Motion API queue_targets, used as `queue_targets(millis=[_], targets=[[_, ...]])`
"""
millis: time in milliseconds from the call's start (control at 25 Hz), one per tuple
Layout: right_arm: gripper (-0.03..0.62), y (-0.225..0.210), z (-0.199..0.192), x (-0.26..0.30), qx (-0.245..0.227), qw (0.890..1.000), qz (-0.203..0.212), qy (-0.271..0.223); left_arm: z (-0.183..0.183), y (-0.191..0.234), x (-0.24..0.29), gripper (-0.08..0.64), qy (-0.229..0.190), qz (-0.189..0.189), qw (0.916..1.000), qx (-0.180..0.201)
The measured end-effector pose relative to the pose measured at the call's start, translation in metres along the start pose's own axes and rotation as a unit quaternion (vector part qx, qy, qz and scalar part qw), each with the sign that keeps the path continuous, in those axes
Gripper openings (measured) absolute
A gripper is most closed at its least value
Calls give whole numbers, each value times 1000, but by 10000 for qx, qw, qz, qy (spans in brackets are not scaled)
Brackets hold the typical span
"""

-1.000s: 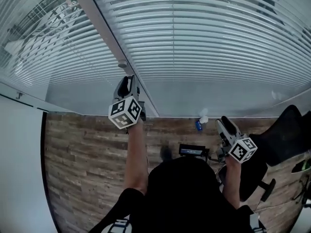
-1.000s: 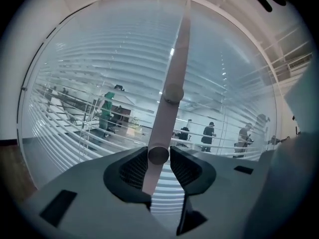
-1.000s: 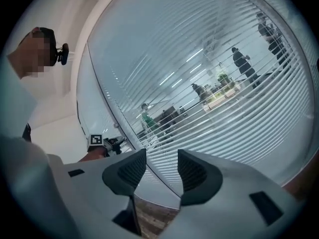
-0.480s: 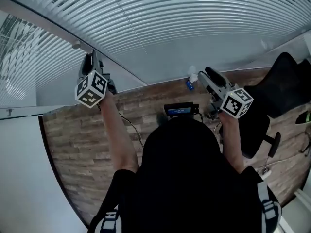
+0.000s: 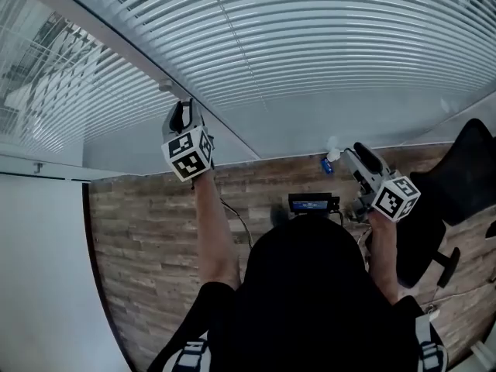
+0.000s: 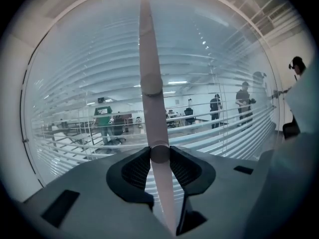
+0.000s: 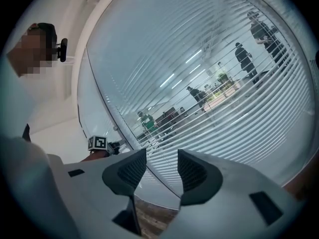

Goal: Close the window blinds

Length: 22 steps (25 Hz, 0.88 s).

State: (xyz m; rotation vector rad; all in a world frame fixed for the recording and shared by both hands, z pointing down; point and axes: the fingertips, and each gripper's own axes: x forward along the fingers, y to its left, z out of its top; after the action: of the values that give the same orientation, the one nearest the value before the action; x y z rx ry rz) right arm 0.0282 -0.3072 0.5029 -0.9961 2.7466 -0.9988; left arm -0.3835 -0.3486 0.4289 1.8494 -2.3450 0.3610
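White slatted blinds (image 5: 310, 37) hang across the glass wall, and their slats stand partly open, so the room behind shows through them (image 6: 209, 83). A slim, pale blind wand (image 6: 149, 59) hangs in front of them by the window post (image 5: 116, 49). My left gripper (image 5: 184, 115) is raised to it. In the left gripper view the left gripper (image 6: 160, 156) has both pads pressed on the wand, which passes straight down between them. My right gripper (image 5: 353, 152) is held lower, to the right. It is open (image 7: 162, 156) with nothing between its jaws, pointing at the blinds.
A black office chair (image 5: 457, 184) stands at the right, close to my right arm. A small blue bottle (image 5: 326, 163) lies on the wood floor (image 5: 147, 231) by the glass. A device with a lit screen (image 5: 312, 203) sits in front of me. A white wall (image 5: 39, 270) bounds the left.
The head view has swung left and back. My left gripper has stayed closed on the wand by the post. The right gripper has shifted a little but stays low and open.
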Motion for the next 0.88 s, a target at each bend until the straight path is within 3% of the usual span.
queue_targets(millis=[80, 200, 280, 360, 400, 480, 560, 640, 760, 880], targets=[[201, -1, -2, 1, -4, 10000, -3, -9, -4, 2, 3, 132, 150, 199, 9978, 615], [201, -2, -4, -2, 2, 10000, -52, -9, -5, 3, 5, 132, 410, 588, 9811, 1796], [201, -3, -5, -5, 8, 10000, -78, -19, -5, 2, 6, 132, 454, 671, 9754, 2051], [201, -4, -5, -6, -7, 10000, -78, -42, -6, 2, 6, 132, 370, 588, 9815, 1784], [201, -3, -5, -7, -12, 10000, -80, -48, -5, 2, 5, 132, 295, 489, 9881, 1426], [201, -2, -3, -6, -15, 9999, -93, -55, -4, 4, 1, 134, 110, 235, 9991, 329], [201, -1, -2, -6, -19, 9999, -94, -71, -4, 8, -2, 146, -72, 48, 9977, -671], [201, -1, -3, -6, -7, 9999, -110, -61, -4, 10, -2, 146, -196, -102, 9921, -1235], [201, -3, -6, -8, 6, 9999, -130, -54, -3, 9, 0, 145, -285, -208, 9875, -1539], [201, -3, -6, -9, 0, 9999, -128, -63, -4, 9, 1, 138, -141, -50, 9940, -1082]])
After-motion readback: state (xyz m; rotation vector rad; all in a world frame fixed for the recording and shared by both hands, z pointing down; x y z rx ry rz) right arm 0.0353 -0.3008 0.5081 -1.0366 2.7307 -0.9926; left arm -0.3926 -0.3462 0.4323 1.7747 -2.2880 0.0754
